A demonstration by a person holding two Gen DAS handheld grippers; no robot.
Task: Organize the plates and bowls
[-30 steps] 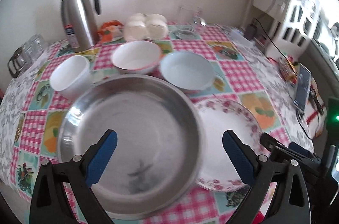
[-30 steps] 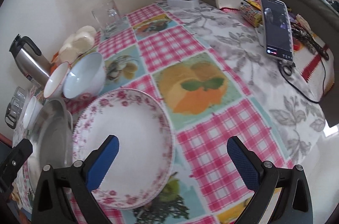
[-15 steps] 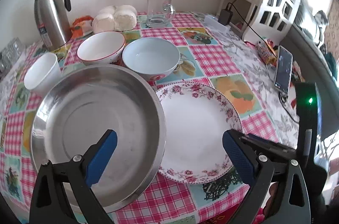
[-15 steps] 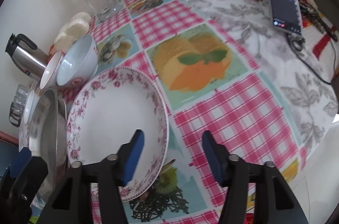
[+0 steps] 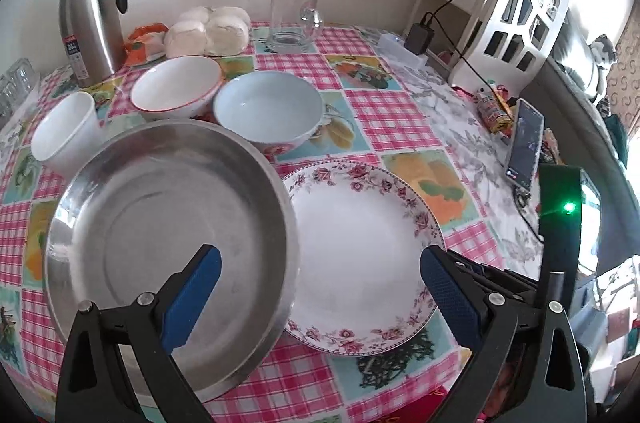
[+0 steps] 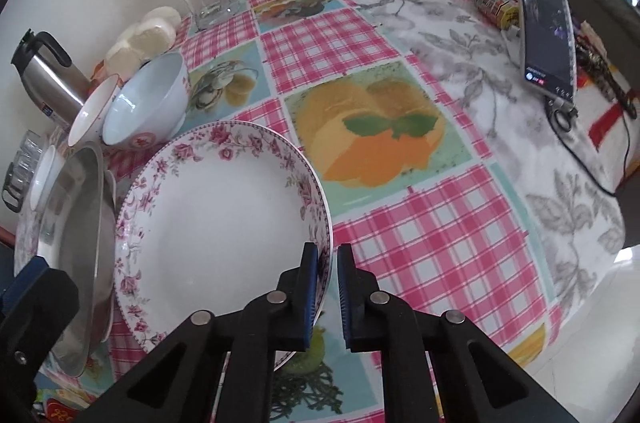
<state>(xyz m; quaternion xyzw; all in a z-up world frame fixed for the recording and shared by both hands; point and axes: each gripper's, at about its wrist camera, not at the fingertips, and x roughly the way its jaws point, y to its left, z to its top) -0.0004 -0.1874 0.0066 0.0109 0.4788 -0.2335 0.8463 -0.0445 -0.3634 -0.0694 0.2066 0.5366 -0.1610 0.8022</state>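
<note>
A white plate with a pink floral rim (image 5: 360,247) (image 6: 212,223) lies on the checked tablecloth, its left edge under a large steel dish (image 5: 168,231) (image 6: 76,235). My right gripper (image 6: 328,287) is shut on the plate's right rim, one finger over it and one outside. My left gripper (image 5: 320,295) is open and empty, above the steel dish and the plate. Behind them stand a pale blue bowl (image 5: 268,111) (image 6: 148,103), a red-rimmed white bowl (image 5: 176,87) (image 6: 94,115) and a small white cup (image 5: 64,131).
A steel thermos (image 5: 90,19), wrapped buns (image 5: 208,31) and a glass mug (image 5: 292,19) stand at the back. A phone (image 6: 548,35) with cable lies at the right. A white shelf (image 5: 516,7) stands beyond the table's right edge.
My right gripper has closed from wide open onto the floral plate's right rim. The left gripper has swung right, from over the steel dish toward the plate, staying open.
</note>
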